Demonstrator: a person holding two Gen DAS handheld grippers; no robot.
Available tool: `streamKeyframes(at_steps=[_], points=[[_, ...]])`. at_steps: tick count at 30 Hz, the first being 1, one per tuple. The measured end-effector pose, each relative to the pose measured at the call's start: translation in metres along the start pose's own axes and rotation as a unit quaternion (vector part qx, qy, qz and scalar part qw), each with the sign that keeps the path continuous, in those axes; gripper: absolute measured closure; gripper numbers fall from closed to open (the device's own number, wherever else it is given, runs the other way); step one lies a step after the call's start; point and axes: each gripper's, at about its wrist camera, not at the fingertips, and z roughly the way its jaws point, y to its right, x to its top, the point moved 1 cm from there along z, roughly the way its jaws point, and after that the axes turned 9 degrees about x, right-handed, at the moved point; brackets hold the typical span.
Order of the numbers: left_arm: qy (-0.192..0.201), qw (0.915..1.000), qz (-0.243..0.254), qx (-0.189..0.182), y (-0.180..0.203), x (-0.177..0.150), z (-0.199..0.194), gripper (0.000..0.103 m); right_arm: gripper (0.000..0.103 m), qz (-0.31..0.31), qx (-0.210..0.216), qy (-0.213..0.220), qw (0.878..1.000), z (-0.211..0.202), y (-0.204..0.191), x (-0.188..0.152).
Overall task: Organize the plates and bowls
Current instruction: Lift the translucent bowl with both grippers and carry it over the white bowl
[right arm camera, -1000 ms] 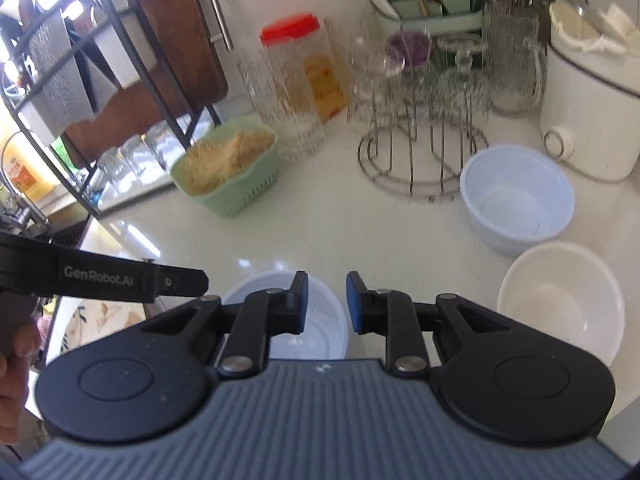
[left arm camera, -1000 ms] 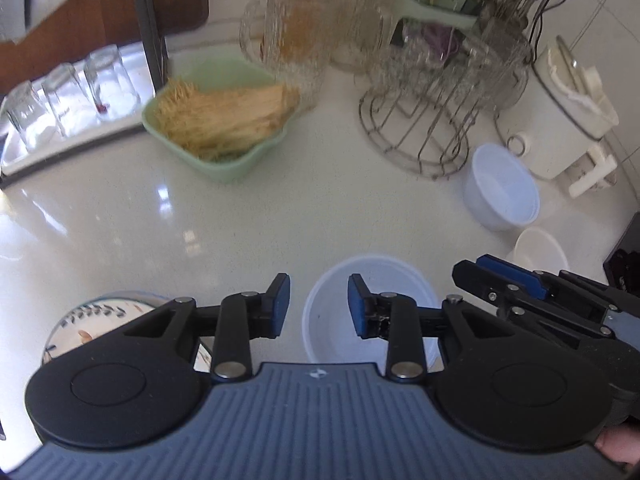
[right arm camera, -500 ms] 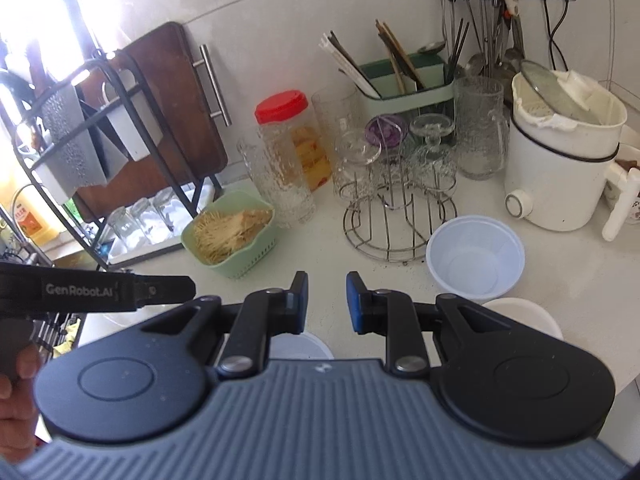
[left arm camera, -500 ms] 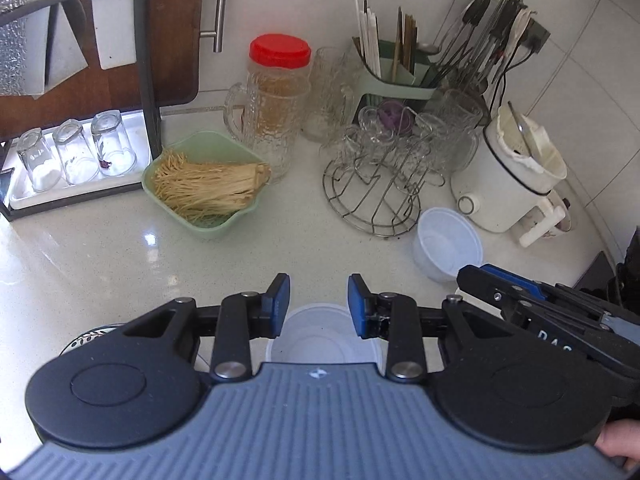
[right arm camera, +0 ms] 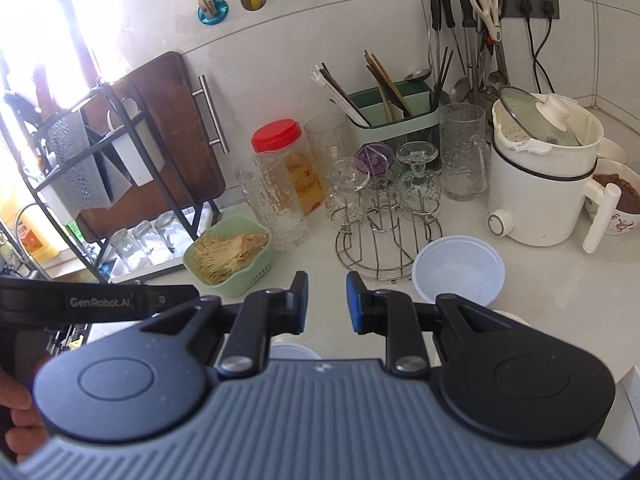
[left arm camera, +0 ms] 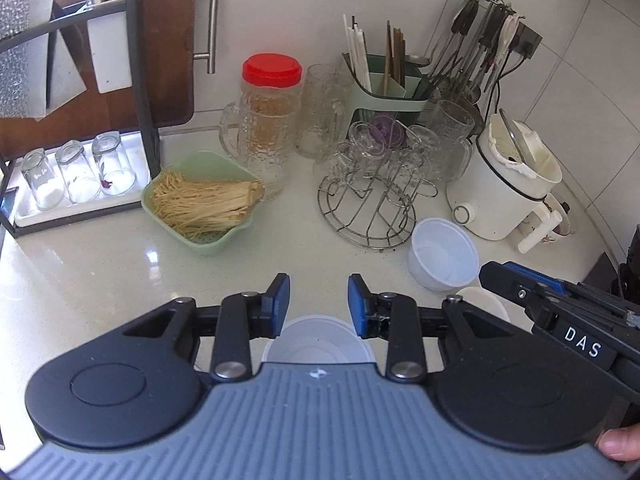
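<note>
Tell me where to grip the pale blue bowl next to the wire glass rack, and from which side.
Take the pale blue bowl by its rim, one finger inside and one outside. It stands upright and empty. Come from above on its near side, which looks clear; the wire rack and white cooker crowd the far sides.

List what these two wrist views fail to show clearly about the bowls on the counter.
- Nearest white bowl: near half hidden by the left gripper body; a sliver in the right view.
- Cream bowl: mostly behind gripper bodies in both views.
- Mug contents: cut by the right view's edge.
</note>
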Motion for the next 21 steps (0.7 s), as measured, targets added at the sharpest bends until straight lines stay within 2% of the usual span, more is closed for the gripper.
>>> streamKeyframes(at_steps=[12,19,21], points=[[-0.006,0.9984,0.052,-0.023,0.041,-0.001,0.013,0.066,0.078,0.03,-0.046,0.005,0.999,-0.016,0.031,-0.011],[-0.027,0.9962,0.076,-0.034,0.062,-0.004,0.027,0.066,0.078,0.058,-0.074,0.004,0.996,-0.022,0.054,-0.022],[-0.034,0.9954,0.082,-0.037,0.067,-0.002,0.033,0.065,0.078,0.066,-0.071,-0.001,0.995,-0.022,0.06,-0.023]])
